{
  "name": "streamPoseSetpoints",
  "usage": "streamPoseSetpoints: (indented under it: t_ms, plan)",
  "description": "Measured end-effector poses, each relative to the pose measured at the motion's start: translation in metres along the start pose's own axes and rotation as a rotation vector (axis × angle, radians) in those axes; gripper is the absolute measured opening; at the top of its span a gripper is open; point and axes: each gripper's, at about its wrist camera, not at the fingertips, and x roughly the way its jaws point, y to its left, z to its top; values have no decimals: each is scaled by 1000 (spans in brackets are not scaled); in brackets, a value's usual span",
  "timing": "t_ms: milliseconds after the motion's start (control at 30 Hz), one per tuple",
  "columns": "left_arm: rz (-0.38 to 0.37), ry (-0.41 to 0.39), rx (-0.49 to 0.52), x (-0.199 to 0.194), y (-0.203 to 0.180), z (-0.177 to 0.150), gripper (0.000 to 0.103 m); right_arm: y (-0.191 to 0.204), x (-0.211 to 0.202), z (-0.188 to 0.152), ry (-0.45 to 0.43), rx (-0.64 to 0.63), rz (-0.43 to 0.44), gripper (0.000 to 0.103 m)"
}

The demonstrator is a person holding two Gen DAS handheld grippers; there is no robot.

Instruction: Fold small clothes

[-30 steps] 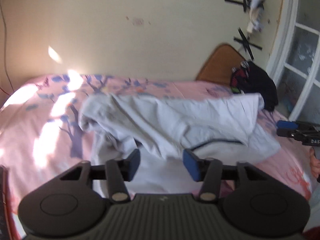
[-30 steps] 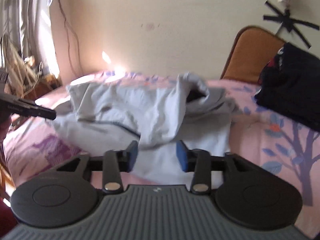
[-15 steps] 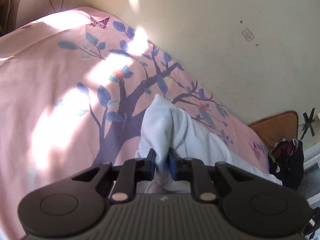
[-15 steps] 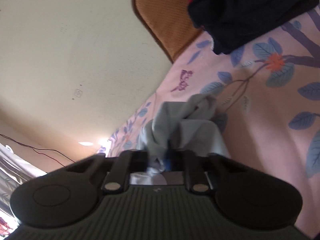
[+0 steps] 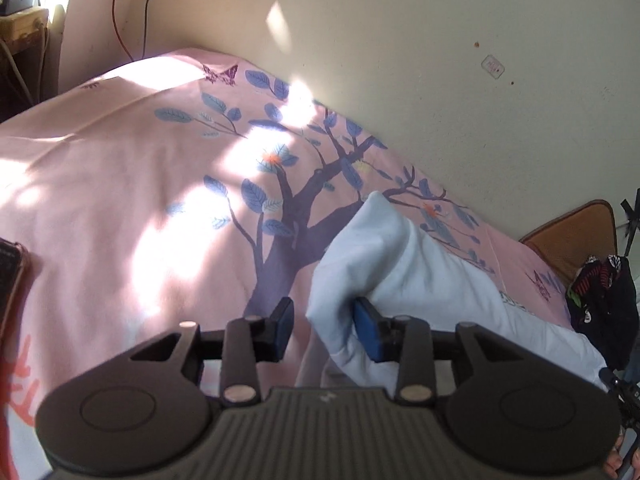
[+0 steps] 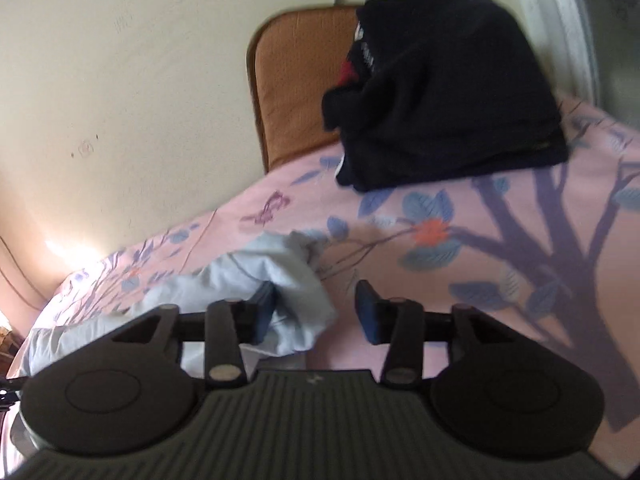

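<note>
Both sets of jaws were spread wide at this moment, nothing clamped. Left gripper [image 5: 322, 330] sat at one end of the pale blue garment [image 5: 404, 276], whose bunched corner lay in the gap and brushed the blue pad on one side, no pinch. Right gripper [image 6: 316, 312] was at the other end, where a crumpled lump of the garment [image 6: 280, 280] lay against one pad with the other pad clear of it.

Garment lay stretched across the pink tree-print bed [image 5: 120, 184], running from gripper to gripper, near the wall side. Dark clothes pile [image 6: 440, 92] sat well apart, up by the orange headboard cushion [image 6: 296, 92].

Handling, my read: thin, light knit, fully limp. It won't hold an edge, sags and ropes up under any lift. Not fragile or slippery, and the pads should grip it fine. Both ends were wadded, so layers are ambiguous; a pinch there would likely catch several plies.

Where to grab: a single clean hem or corner at each end, shallow bite, then pull taut between the two grippers to flatten before creasing. Right view was motion-blurred, so I couldn't make out seam detail there.
</note>
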Motion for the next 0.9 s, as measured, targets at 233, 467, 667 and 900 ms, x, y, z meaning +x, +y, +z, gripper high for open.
streamPoseSetpoints:
  t_ms: [233, 467, 667, 900]
  plan:
    - [36, -273, 107, -42, -39, -10, 79, 23, -45, -1, -92, -65, 60, 53]
    - [-28, -150, 353, 20, -107, -47, 72, 94, 10, -34, 133, -147, 246, 52]
    - [61, -145, 424, 38, -95, -74, 47, 56, -15, -51, 135, -203, 167, 40]
    - [126, -162, 476, 37, -106, -80, 48, 29, -21, -47, 135, -46, 223, 37]
